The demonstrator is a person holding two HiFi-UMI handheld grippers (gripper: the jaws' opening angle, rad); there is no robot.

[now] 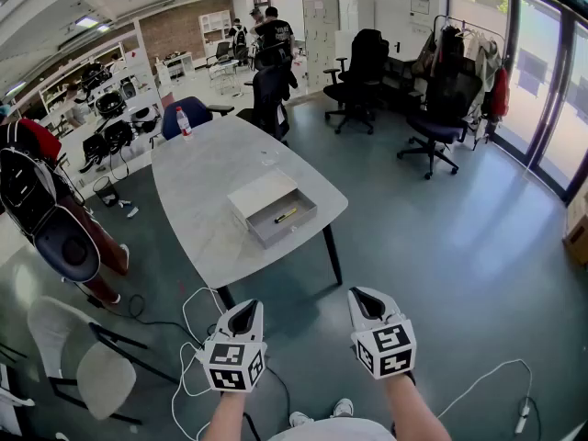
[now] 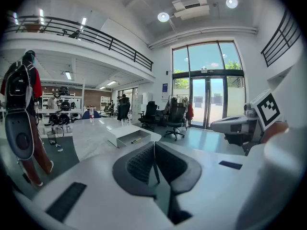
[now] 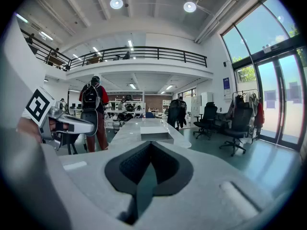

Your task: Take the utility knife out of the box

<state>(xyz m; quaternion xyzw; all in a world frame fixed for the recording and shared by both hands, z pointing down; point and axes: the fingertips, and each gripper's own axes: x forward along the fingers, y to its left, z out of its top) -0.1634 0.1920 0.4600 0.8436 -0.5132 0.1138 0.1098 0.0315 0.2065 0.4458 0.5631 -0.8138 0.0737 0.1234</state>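
- Distance is your first hazard: the left gripper [image 1: 243, 320] and the right gripper [image 1: 369, 306] sit at the bottom of the head view, well apart from the box [image 1: 260, 192] at mid-frame.
- Both pairs of jaws are together with nothing between them. If you reach in like that, you only nudge the knife about.
- White cables [image 1: 197, 309] loop over the floor at lower centre, near your feet. As I judge it, they could catch a shoe as you close in.
- The utility knife [image 1: 286, 215] lies slantwise in the box's open tray, low and flat on its bottom. A grip not squared across its narrow body probably slips off or scrapes the tray.
- The box looks light and sits close to the rounded lower-right edge of the worktop [image 1: 197, 200]. A push from the jaws could slide it toward that edge.
- You cannot tell from here whether the blade is out.
- The worktop is pale, faintly marbled and smooth, with rounded corners and dark slanted legs.
- The box is white and rectangular, with a flat top and a shallow grey tray drawn out toward the lower right.
- The knife is slim, yellow and black, likely hard plastic.
- Your jaws carry dark ribbed pads set in smooth white shells.
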